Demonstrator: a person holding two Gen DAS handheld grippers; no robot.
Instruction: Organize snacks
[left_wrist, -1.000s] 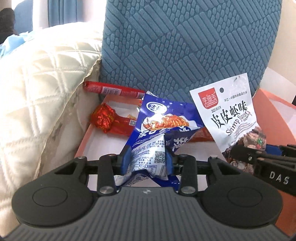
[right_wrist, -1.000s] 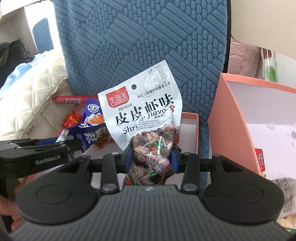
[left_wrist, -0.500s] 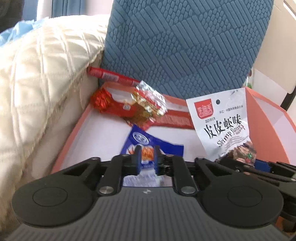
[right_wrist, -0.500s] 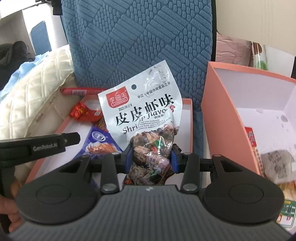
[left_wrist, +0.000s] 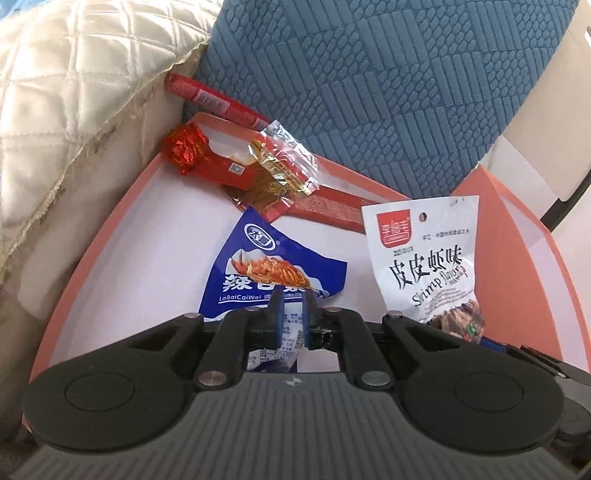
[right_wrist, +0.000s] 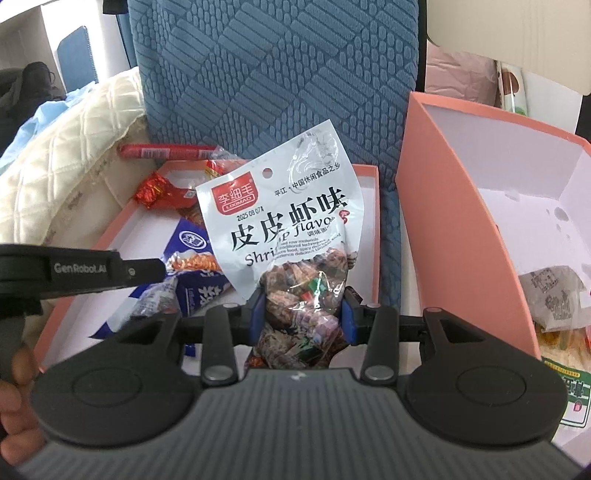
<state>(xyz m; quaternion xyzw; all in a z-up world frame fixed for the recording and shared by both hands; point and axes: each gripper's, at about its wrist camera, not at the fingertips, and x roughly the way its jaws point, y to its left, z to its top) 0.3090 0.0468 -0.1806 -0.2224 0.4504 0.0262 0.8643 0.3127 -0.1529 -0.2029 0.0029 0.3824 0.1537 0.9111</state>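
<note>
Lowered since a moment ago, the blue snack packet (left_wrist: 266, 277) now lies nearly flat on the floor of the orange tray (left_wrist: 110, 229), its near edge pinched in the closed left gripper (left_wrist: 291, 323). Beside it, the right gripper (right_wrist: 301, 317) clamps the white shrimp-flavour bag (right_wrist: 280, 221) upright over the tray. Red wrapped snacks (left_wrist: 221, 166) lie at the tray's far end, against a blue cushion (left_wrist: 369, 74).
</note>
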